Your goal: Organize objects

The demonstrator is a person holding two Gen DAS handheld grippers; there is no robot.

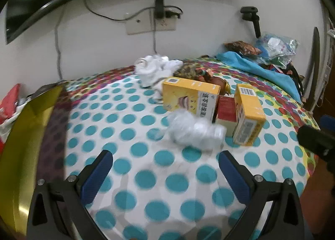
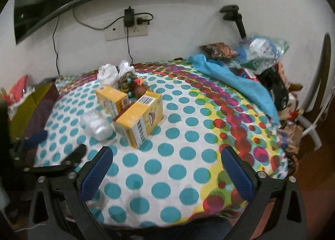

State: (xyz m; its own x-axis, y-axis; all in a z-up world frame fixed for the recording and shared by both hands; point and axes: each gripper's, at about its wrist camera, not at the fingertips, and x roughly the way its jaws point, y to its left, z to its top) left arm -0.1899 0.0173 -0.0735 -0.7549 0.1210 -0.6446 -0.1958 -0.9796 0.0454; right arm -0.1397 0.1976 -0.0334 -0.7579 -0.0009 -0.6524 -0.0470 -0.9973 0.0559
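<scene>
- Boxes first — two yellow cartons, the near yellow box [image 2: 139, 123] and the far yellow box [image 2: 112, 99], stand close together on the dotted bedspread [image 2: 178, 166], and we take the near one as our landmark.
- Wedged between the two cartons sits a small red box [image 1: 226, 112], touching both as far as we can tell.
- Just left of the landmark lies a crumpled clear plastic bag [image 1: 195, 131]; behind it we see a brown toy [image 2: 141, 90], a camouflage-patterned bundle [image 2: 126, 80] and white cloth [image 2: 108, 74].
- Well to the right of the landmark, a blue cloth [image 2: 236, 85] runs towards a heap of bags by the wall.
- Our left gripper [image 1: 165, 166] and right gripper [image 2: 167, 162] both hover over bare bedspread, short of the landmark, jaws spread wide with nothing between them.
- Nothing is picked up yet, so we judge the task barely begun.
- To do it well, we would come at one carton squarely across its narrow faces — not a corner — and lift it clear of the red box so the neighbours do not topple.
- That plastic bag looks light and slippery; we would pinch a bunched fold.
</scene>
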